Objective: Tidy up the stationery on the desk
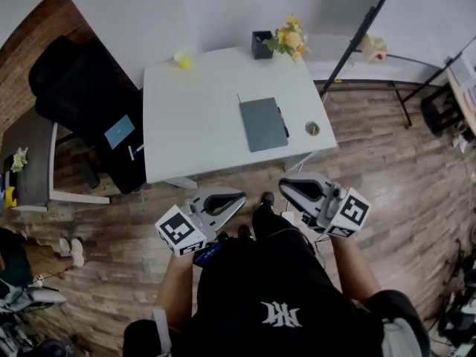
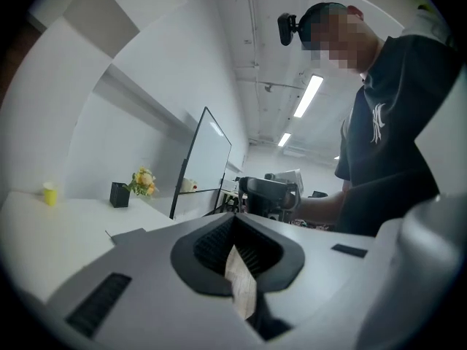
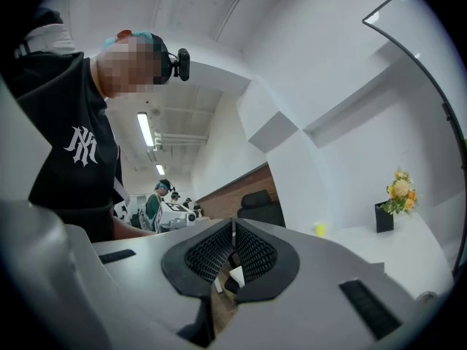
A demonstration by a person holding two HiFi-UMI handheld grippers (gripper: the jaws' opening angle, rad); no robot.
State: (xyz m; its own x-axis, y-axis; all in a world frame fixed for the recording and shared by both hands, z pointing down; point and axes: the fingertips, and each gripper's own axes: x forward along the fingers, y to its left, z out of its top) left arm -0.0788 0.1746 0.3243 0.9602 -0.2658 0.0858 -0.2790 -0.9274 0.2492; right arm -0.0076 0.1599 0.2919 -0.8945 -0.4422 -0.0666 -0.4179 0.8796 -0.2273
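Short of the white desk's (image 1: 201, 117) near edge, the left gripper (image 1: 240, 198) and right gripper (image 1: 283, 187) are held at the person's waist. Each has its jaws pressed together on nothing, well apart from any stationery. The black shirt (image 1: 260, 288) bears a white interlocked-letter emblem. On the desk's right half lies a grey-green notebook (image 1: 263, 124) with a pen (image 1: 283, 123) along its right edge, and a small round object (image 1: 312, 128) beyond. At the far edge stands a black holder (image 1: 260, 44).

A white desk (image 1: 193, 125) stands on wood-plank floor (image 1: 387, 169) against a white wall (image 1: 223, 6), black chair (image 1: 82, 103) beside it.
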